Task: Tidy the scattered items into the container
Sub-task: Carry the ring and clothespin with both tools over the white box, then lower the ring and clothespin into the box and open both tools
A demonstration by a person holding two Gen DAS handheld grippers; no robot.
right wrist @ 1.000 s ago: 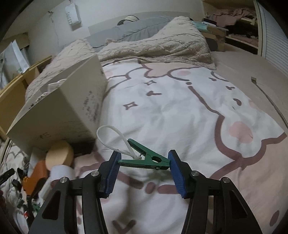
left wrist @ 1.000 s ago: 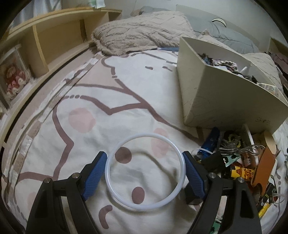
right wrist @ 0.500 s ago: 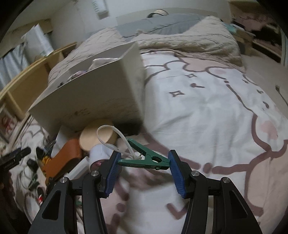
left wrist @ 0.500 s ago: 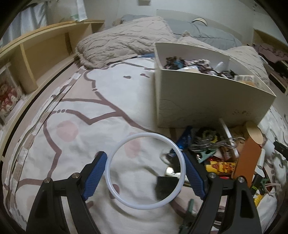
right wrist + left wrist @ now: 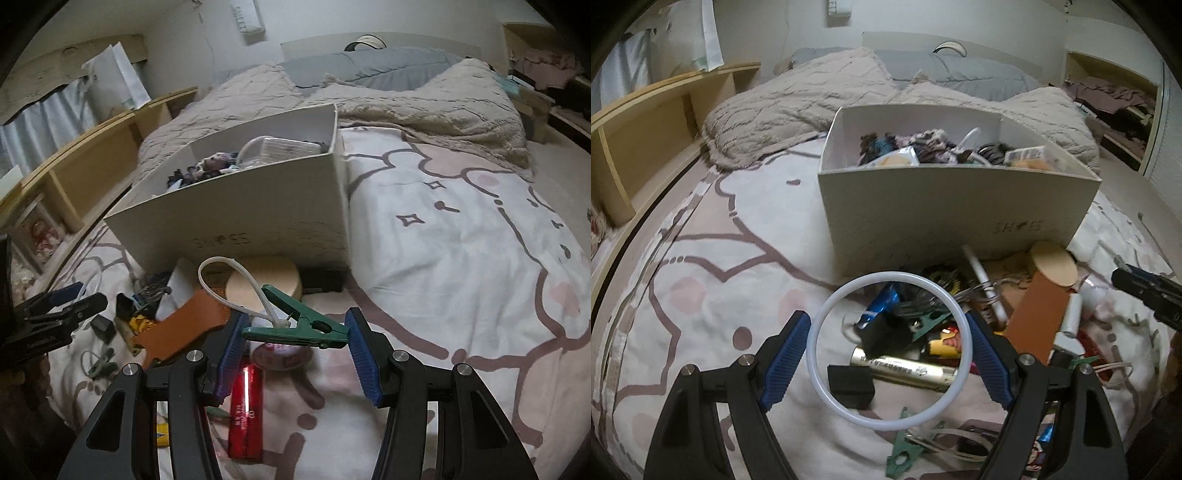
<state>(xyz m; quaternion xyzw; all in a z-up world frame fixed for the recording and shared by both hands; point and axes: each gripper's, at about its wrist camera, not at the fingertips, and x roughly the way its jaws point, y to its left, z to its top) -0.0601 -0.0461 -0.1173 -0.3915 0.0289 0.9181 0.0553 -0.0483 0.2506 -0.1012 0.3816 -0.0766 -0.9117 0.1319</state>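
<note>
My left gripper point(image 5: 888, 350) is shut on a white plastic ring point(image 5: 827, 314), held above the pile of scattered items point(image 5: 960, 332) in front of the white cardboard box point(image 5: 960, 206). My right gripper point(image 5: 293, 332) is shut on a green clothespin point(image 5: 306, 325) with a white zip-tie loop point(image 5: 229, 275) on it, held above the same pile point(image 5: 166, 325), near the box point(image 5: 240, 218). The box holds several items. The right gripper shows at the right edge of the left wrist view point(image 5: 1145, 291), and the left gripper at the left edge of the right wrist view point(image 5: 55, 314).
The pile holds a gold tube point(image 5: 905, 369), a black block point(image 5: 849, 380), a brown leather piece point(image 5: 1038, 314), a round wooden lid point(image 5: 266, 282) and a red pack point(image 5: 245, 413). A beige blanket point(image 5: 798, 110) lies behind the box. Wooden shelves point(image 5: 646, 140) run along the left.
Both grippers have swung toward the box and pile with their items still held. The left moved right over the pile; the right moved left over it.
</note>
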